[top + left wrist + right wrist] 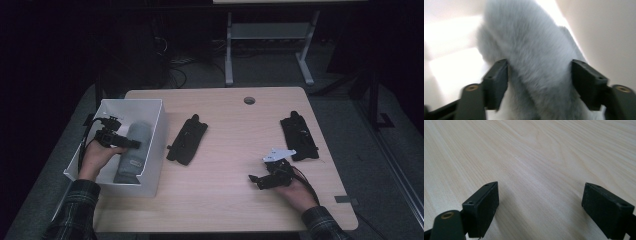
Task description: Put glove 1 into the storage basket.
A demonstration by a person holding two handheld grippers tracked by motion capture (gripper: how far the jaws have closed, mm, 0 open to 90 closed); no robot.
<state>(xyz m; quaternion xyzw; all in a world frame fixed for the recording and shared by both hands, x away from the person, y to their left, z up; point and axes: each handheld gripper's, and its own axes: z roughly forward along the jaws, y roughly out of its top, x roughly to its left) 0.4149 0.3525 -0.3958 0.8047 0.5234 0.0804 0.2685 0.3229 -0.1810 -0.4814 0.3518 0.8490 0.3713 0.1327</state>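
Grey fuzzy slipper (pixel 134 150) lying in the white bin (pixel 158 145) at the table's (pixel 235 200) left edge.
We are spreading the left gripper (pixel 539 75) around it (pads barely brushing fur), so fibres could snag while lifting away; the right gripper (pixel 541 207) is hanging open over bare wood. The slipper's small label is too blurred to read.

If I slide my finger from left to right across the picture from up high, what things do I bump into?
White bin with the left tool over a fluffy grey thing inside → black strap piece → right tool resting on the wooden table → second black strap piece.
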